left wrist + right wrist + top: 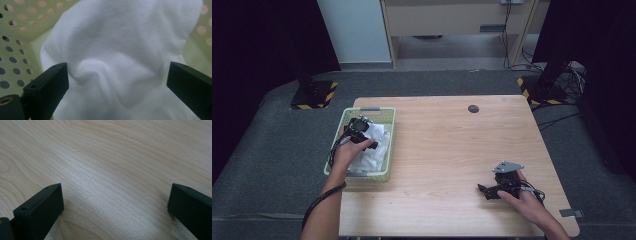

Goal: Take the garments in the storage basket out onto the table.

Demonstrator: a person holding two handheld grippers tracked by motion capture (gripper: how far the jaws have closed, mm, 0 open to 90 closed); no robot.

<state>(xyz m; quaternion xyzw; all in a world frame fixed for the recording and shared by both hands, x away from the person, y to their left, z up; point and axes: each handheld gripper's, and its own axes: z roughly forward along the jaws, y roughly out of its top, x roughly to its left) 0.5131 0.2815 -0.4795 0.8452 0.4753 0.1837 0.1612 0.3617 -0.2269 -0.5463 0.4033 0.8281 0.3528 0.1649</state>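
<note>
Left tool (117, 82) open astride the crumpled white cloth (120, 50) in the pale green perforated plastic basket (343, 121): close on the raised fold between the jaws, then lift straight. Right tool (115, 205) open, empty, over the light wooden desk (112, 157).

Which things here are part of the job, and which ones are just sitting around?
Part of the job:
- white cloth, bunched up in the basket
- pale green basket with holes in its walls
- left hand-held gripper, jaws open around a fold of the cloth

Just sitting around:
- right hand-held gripper, open, low over bare wood
- small dark round thing near the table's far edge
</note>
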